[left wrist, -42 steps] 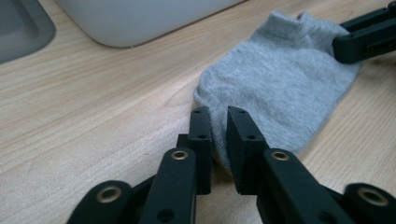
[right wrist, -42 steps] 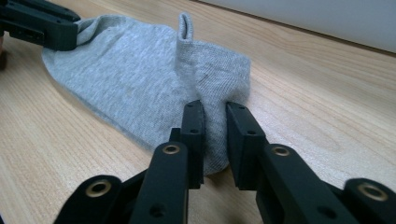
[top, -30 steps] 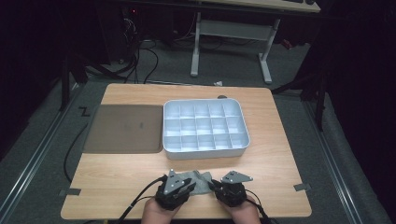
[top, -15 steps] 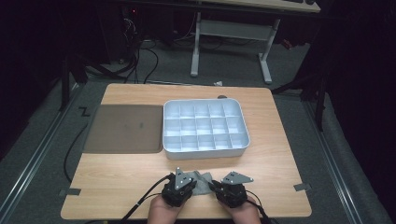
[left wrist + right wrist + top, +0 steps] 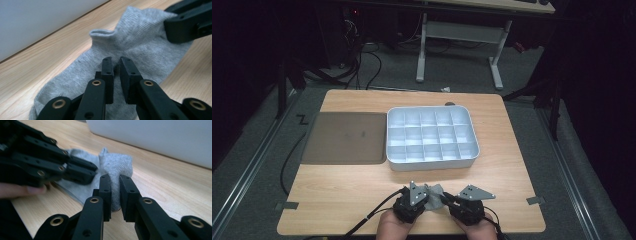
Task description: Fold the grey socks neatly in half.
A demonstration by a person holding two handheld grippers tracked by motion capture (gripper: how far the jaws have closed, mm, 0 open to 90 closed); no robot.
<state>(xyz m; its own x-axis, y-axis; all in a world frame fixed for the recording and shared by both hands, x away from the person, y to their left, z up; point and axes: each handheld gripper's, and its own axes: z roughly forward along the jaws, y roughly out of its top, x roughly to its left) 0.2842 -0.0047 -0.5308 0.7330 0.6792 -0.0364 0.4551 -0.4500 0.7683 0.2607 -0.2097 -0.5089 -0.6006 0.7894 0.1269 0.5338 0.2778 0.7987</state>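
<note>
Left claw [image 5: 114, 65]: jaws nearly together, pinching a fold of the grey sock [image 5: 140, 42] mid-body. Right claw [image 5: 115, 183]: jaws close on the sock's bunched end. Sock lies on the table [image 5: 352, 195] at 6 o'clock, near the front edge, between both claws. Progress (est.): both grips set; sock not yet lifted, folded or binned, so most work remains. Tray [image 5: 432, 135] w/ empty cells at 12 o'clock, close; mat [image 5: 344, 137] at 10 o'clock. Open table at 3 and 9 o'clock; front edge tight.
</note>
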